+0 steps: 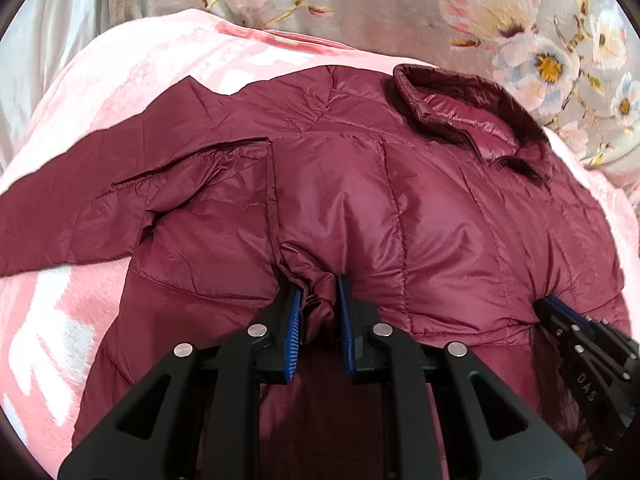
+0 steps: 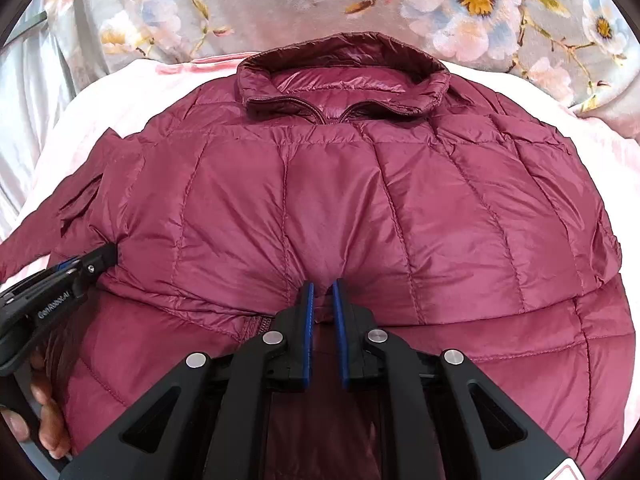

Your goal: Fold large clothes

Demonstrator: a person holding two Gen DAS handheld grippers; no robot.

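Observation:
A maroon quilted puffer jacket (image 1: 360,200) lies on a pink blanket (image 1: 120,80), its collar (image 1: 452,108) at the far side and one sleeve (image 1: 80,208) stretched to the left. Its lower part is folded up over the body. My left gripper (image 1: 318,284) is shut on a bunched fold of the jacket's edge. My right gripper (image 2: 323,286) is shut on the folded edge of the jacket (image 2: 340,200) near its middle. The right gripper also shows at the right of the left wrist view (image 1: 548,304), and the left gripper at the left of the right wrist view (image 2: 108,254).
A grey flowered cover (image 2: 440,8) lies beyond the blanket (image 2: 120,92). Grey cloth (image 1: 48,40) hangs at the far left. A bare hand (image 2: 44,420) holds the left gripper's handle.

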